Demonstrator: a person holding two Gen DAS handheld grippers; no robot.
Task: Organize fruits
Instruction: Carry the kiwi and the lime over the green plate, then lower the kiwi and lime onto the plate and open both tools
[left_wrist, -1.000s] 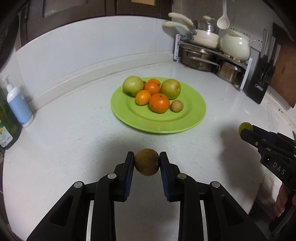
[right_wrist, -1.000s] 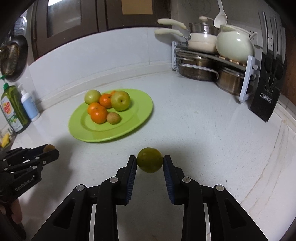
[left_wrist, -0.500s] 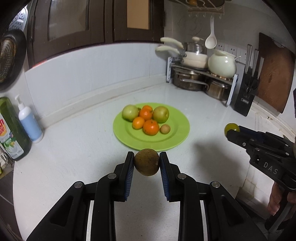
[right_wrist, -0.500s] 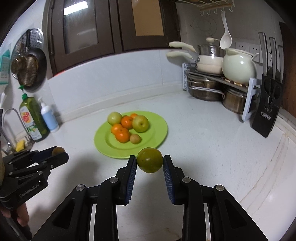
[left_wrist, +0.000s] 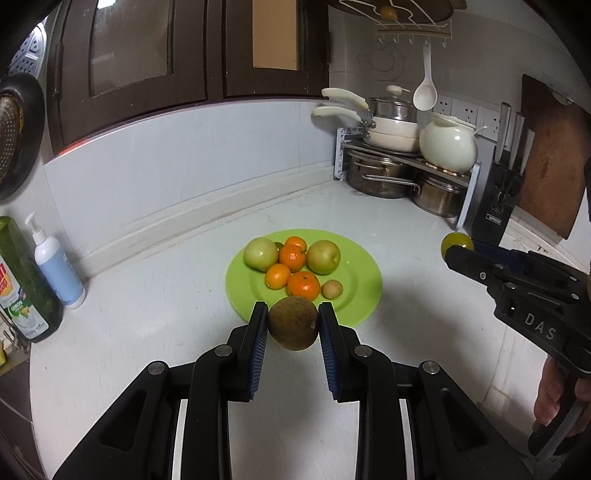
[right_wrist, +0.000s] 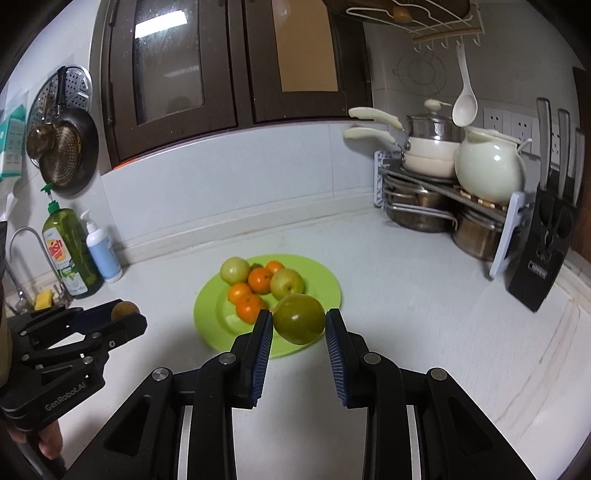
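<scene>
Both claws rose; only right view shows sponge (right_wrist: 43, 298), perhaps.

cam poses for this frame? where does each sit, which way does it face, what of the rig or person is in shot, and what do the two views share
Left wrist: sits on the left gripper, looking forward and down along its fingers at the brown fruit it clamps; right gripper and a hand show at right.
Right wrist: sits on the right gripper, same facing, clamping a green fruit; the left gripper shows at left.
Shared: the green plate of fruit, white counter, pot rack, knife block.
</scene>
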